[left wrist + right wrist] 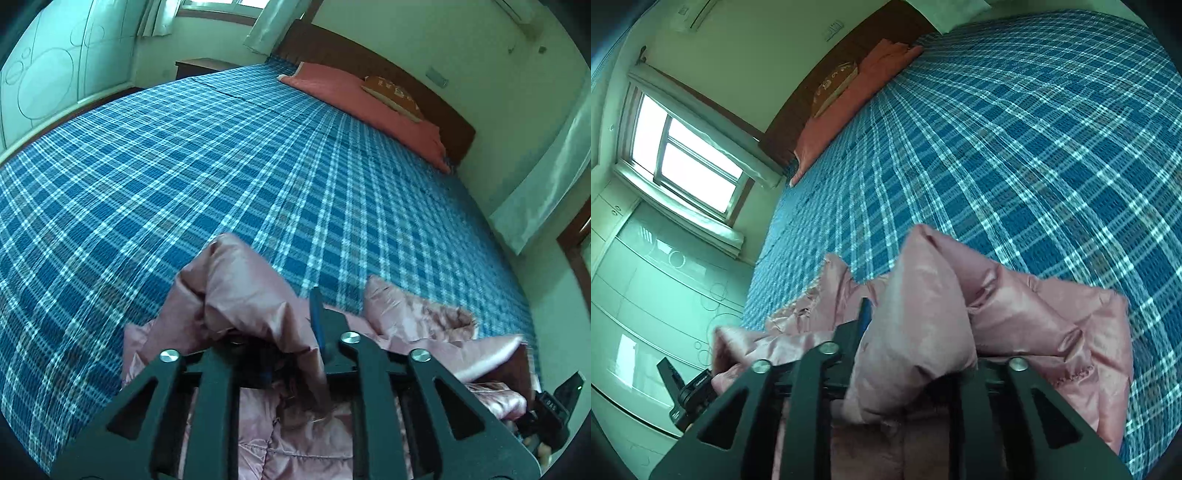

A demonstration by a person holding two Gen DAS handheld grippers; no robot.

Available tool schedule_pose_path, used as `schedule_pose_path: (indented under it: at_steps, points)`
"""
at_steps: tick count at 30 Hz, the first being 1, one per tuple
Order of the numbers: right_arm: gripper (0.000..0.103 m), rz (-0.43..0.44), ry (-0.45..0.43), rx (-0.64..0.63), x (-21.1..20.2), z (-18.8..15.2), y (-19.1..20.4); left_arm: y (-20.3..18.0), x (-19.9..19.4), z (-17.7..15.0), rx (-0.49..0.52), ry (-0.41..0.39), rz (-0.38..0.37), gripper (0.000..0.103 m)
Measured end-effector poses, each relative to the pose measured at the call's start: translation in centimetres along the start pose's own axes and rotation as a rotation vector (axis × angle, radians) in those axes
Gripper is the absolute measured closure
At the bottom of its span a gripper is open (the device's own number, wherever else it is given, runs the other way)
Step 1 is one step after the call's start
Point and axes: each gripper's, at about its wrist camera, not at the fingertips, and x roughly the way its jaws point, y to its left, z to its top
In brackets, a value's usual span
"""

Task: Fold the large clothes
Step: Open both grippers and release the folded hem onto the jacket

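Observation:
A pink padded jacket (417,317) lies bunched at the near edge of the bed. In the left wrist view a puffed fold (236,284) of it stands between the jaws of my left gripper (266,317). The fold lies against the blue pad (317,317) of the right finger, and cloth hides the other finger. In the right wrist view another fold (923,306) fills my right gripper (916,317) beside its blue left pad (866,317); its right finger is covered. Whether the pads press on the cloth cannot be told. Each view shows the other gripper at its lower edge.
The bed (184,166) has a blue plaid sheet stretching away ahead. A red pillow (362,103) with a small brown cushion (395,94) lies by the wooden headboard. A window (690,162) and pale wardrobe doors (657,295) stand beyond the bed.

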Motion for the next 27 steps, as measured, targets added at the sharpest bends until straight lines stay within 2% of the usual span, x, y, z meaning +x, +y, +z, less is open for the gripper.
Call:
schedule_pose_path:
  at_steps: [1, 2, 3, 5, 7, 10, 12, 15, 20, 25, 27]
  points:
    - [0.066, 0.013, -0.01, -0.005, -0.6, 0.1, 0.3, 0.2, -0.5, 0.3, -0.016, -0.003, -0.02, 0.079]
    - [0.057, 0.025, -0.027, -0.012, -1.4, 0.2, 0.7, 0.4, -0.8, 0.5, -0.028, -0.004, -0.038, 0.068]
    - [0.048, 0.033, -0.05, -0.023, -2.1, 0.3, 1.0, 0.6, -1.4, 0.8, -0.046, -0.012, -0.062, 0.048]
    - [0.039, 0.031, -0.087, -0.047, -3.2, 0.4, 1.7, 0.7, -2.6, 1.2, -0.073, -0.055, -0.08, 0.036]
    - [0.038, 0.03, -0.099, -0.074, -4.0, 0.1, 2.5, 1.1, -4.2, 1.8, -0.097, -0.095, -0.089, 0.034]
    - [0.038, 0.015, -0.071, -0.115, -3.9, -1.0, 3.7, 1.0, -5.6, 1.4, -0.097, -0.095, -0.09, 0.034]
    - [0.038, -0.027, -0.033, -0.179, -3.0, -2.3, 4.9, 0.6, -5.8, 0.4, -0.051, -0.069, -0.084, 0.034]
    - [0.038, -0.107, 0.01, -0.289, -0.6, -4.1, 6.8, -0.6, -5.2, -2.2, 0.064, -0.021, -0.038, 0.034]
    - [0.038, -0.187, 0.034, -0.478, 3.2, -6.0, 11.0, -2.0, -1.7, -4.3, 0.184, 0.009, 0.046, 0.034]
    - [0.038, -0.262, 0.05, -0.609, 7.6, -6.3, 13.0, -2.7, 2.0, -3.7, 0.205, 0.025, 0.094, 0.034]
    - [0.038, -0.302, 0.102, -0.613, 10.0, -6.5, 12.2, -2.5, 3.5, -3.7, 0.203, 0.049, 0.118, 0.032]
